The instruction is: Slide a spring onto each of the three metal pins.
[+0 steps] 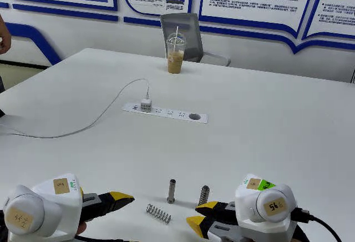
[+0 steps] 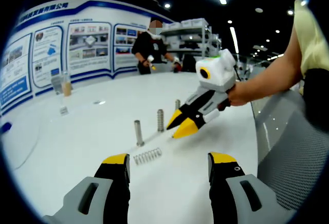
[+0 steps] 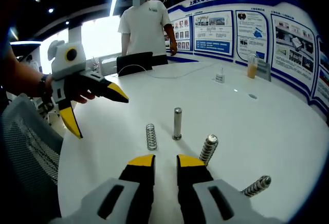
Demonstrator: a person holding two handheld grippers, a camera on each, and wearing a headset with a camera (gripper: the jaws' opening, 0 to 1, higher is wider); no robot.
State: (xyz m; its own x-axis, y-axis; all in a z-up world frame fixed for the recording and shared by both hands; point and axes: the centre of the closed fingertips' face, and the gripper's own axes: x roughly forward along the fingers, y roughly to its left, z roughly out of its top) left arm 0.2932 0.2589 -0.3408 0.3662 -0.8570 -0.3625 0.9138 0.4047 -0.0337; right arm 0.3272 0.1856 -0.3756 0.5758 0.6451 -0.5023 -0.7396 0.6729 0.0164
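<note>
Two of the three pins look finished. In the right gripper view the first sprung pin (image 3: 208, 148) stands just ahead of the jaws and the second sprung pin (image 3: 257, 185) sits farther to the right, each already wearing a spring. The bare pin (image 1: 171, 191) stands upright on the white counter (image 1: 266, 114). The loose spring (image 1: 158, 213) lies on its side just beside it, touched by nothing. What remains, by my reading, is to pick up that one spring and slide it on. The count is three pins and three springs, two fitted and one loose. The left hand-held gripper (image 2: 167, 160) is spread wide and empty, facing the loose spring. The right hand-held gripper (image 3: 165, 161) keeps only a narrow gap between its jaws and holds nothing.
</note>
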